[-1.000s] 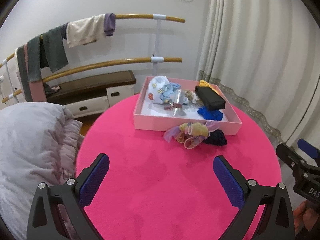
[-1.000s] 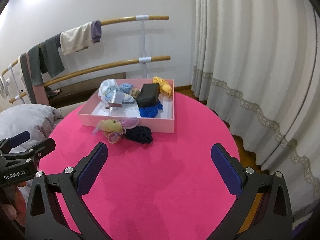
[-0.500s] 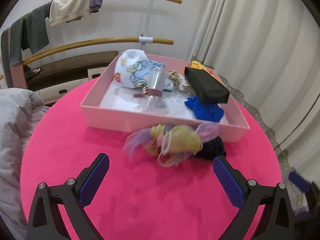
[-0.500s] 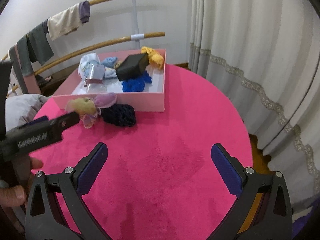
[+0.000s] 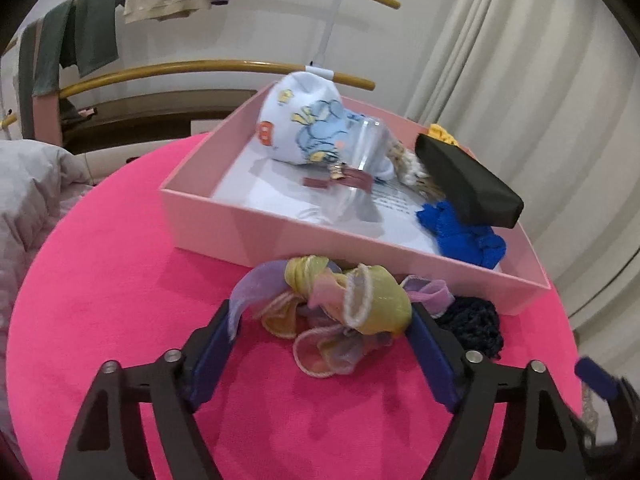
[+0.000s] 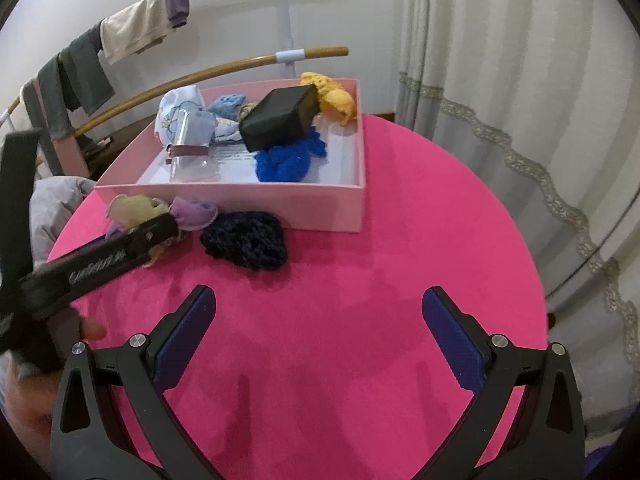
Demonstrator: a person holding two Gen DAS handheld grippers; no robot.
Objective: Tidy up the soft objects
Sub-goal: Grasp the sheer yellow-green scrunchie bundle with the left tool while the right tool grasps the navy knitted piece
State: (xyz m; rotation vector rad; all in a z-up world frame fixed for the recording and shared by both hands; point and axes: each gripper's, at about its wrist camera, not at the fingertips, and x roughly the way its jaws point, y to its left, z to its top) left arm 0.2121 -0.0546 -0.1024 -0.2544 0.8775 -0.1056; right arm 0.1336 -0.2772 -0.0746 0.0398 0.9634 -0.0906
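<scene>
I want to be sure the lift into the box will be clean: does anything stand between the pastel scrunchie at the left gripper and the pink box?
Nothing visible does. The pastel scrunchie sits between the open left gripper fingers, right against the pink box near wall. Only that low wall must be cleared; the dark knitted piece lies beside, not between.

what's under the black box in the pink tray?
The black rectangular box lies tilted on a blue knitted scrunchie in the pink cardboard tray, a yellow knitted piece behind it. Anything beneath its middle is covered.

Sheer gauzy pastel scrunchie (image 5: 340,304), chunky dark knit scrunchie (image 6: 245,240), matt pink felt-like tablecloth (image 6: 360,320), smooth matt tray (image 6: 280,204), probably cardboard.
</scene>
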